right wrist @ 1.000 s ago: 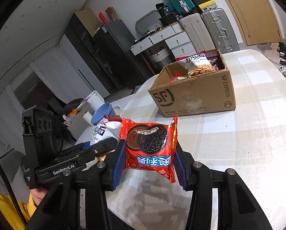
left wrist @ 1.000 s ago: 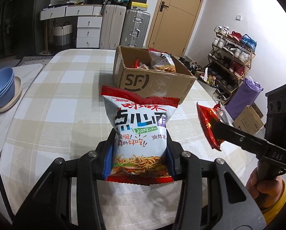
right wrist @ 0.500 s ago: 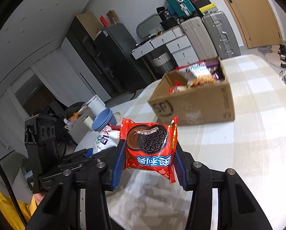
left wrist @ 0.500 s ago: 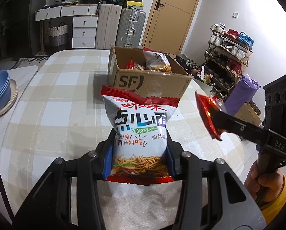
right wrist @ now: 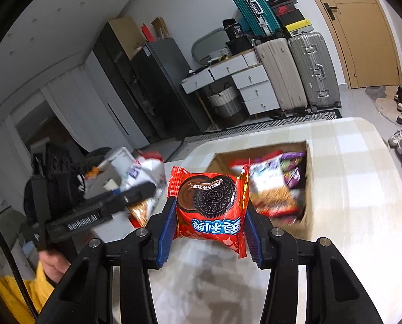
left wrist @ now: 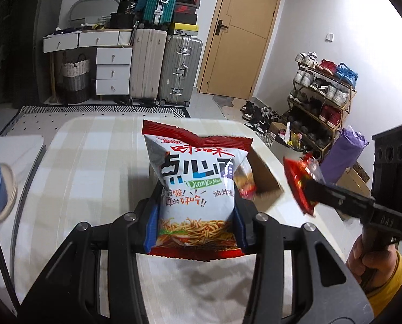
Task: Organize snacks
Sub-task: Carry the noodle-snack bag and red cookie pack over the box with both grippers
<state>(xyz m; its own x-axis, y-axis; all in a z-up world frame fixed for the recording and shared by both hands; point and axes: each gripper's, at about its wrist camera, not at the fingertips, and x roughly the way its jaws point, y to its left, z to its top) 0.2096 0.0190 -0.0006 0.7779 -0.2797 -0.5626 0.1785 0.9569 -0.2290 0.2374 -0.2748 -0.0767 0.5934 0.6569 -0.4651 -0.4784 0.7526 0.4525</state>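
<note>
On the left, the left gripper [left wrist: 195,224] has its jaws pinched on the lower sides of the noodle snack bag [left wrist: 198,189], held upright above the checked table [left wrist: 93,162]. To the right, the right gripper [right wrist: 209,224] squeezes the red Oreo pack [right wrist: 210,202] the same way. The open cardboard box [right wrist: 307,178], already stocked with snacks, sits just beyond. I'd carry each of the 2 packs fully over the rim before letting go, 1 at a time, so neither catches a flap.
</note>
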